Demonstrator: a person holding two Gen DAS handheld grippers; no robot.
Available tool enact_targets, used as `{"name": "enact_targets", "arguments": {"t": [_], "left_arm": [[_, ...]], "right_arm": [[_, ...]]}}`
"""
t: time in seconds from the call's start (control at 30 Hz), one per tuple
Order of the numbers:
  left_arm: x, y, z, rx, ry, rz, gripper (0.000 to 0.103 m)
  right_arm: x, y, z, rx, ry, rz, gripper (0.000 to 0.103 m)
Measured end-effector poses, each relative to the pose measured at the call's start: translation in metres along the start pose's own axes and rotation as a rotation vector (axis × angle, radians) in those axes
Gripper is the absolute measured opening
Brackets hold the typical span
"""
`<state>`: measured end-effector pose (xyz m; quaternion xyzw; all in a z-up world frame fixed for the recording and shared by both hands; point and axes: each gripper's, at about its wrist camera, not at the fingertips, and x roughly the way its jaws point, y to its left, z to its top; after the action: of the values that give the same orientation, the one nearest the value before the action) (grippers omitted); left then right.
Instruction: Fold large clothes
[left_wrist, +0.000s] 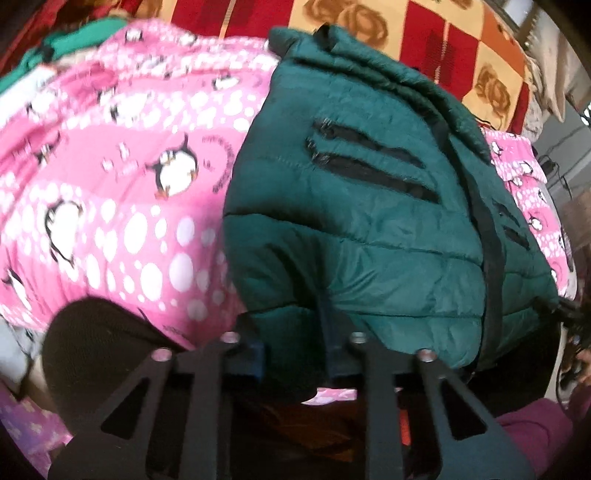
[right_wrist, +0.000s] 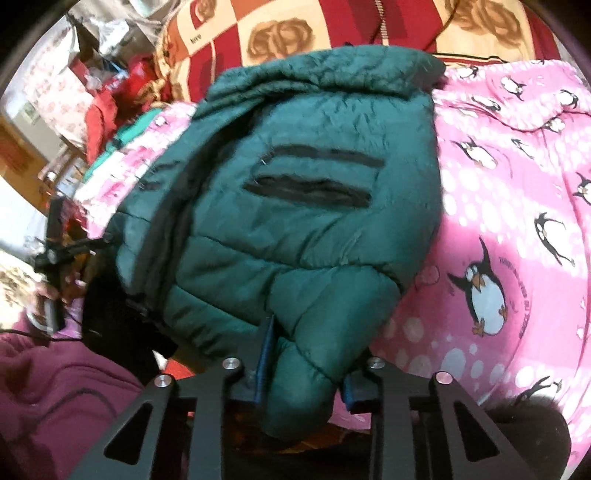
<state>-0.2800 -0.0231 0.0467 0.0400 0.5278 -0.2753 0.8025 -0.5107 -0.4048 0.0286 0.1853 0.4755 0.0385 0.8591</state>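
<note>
Green padded jacket lies low-centre on the pink blanket, its near hem pinched by the left gripper and right gripper, likely for folding away.

The left tool points steeply down, its black linkage arms spread across the bottom of the left wrist view. Its blue fingers stand close together and pinch the hem of the jacket.

The right tool also points steeply down. Its blue fingers press on a thick fold of the jacket's lower edge, which bulges out between them.

In the right wrist view a hand shows at the left edge, wrapped around the left tool's handle, with a maroon sleeve below it.
</note>
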Motion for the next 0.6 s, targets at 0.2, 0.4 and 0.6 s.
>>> {"name": "enact_targets", "arguments": {"t": [0.2, 0.4, 0.6], "left_arm": [[-0.027, -0.006, 0.014, 0.006, -0.088, -0.025, 0.011], [-0.045, -0.005, 0.029, -0.008, -0.156, -0.038, 0.011], [-0.054, -0.009, 0.049, -0.019, -0.212, -0.041, 0.011]], "right_arm": [[-0.021, 0.003, 0.015, 0.023, -0.087, 0.069, 0.024], [-0.036, -0.004, 0.024, 0.04, -0.144, 0.103, 0.024], [-0.048, -0.006, 0.043, 0.043, -0.204, 0.089, 0.024]]}}
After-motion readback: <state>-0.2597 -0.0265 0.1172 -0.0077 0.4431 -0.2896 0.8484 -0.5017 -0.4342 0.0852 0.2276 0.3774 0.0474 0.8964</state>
